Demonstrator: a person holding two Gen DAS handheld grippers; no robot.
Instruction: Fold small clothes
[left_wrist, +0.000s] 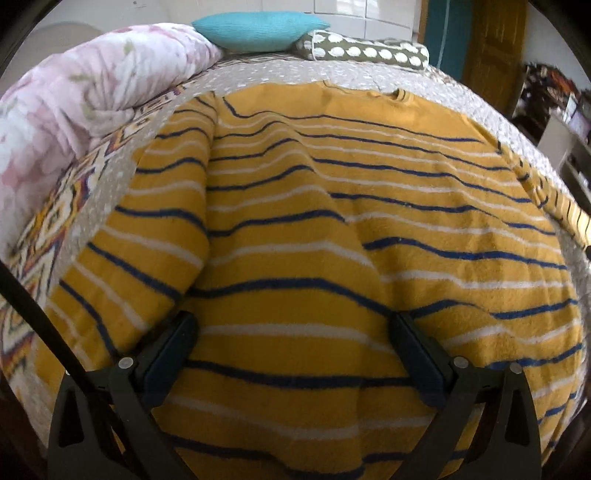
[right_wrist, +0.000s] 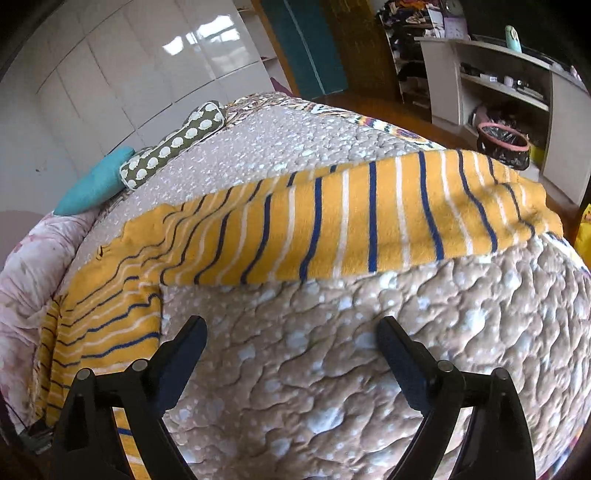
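Observation:
A yellow top with blue and white stripes (left_wrist: 314, 229) lies spread on the bed. Its left side is folded over the body along a lengthwise crease. My left gripper (left_wrist: 291, 325) is open just above the lower body of the top, holding nothing. In the right wrist view the top's long sleeve (right_wrist: 369, 225) stretches out across the quilt, with the body (right_wrist: 107, 314) at the left. My right gripper (right_wrist: 291, 332) is open over bare quilt, just short of the sleeve, holding nothing.
The bed has a beige dotted quilt (right_wrist: 369, 369). A pink floral duvet (left_wrist: 74, 110) is bunched at the left. A teal pillow (left_wrist: 255, 29) and a green dotted bolster (left_wrist: 365, 51) lie at the head. Shelves (right_wrist: 498, 85) and a basket (right_wrist: 502, 144) stand beyond the bed.

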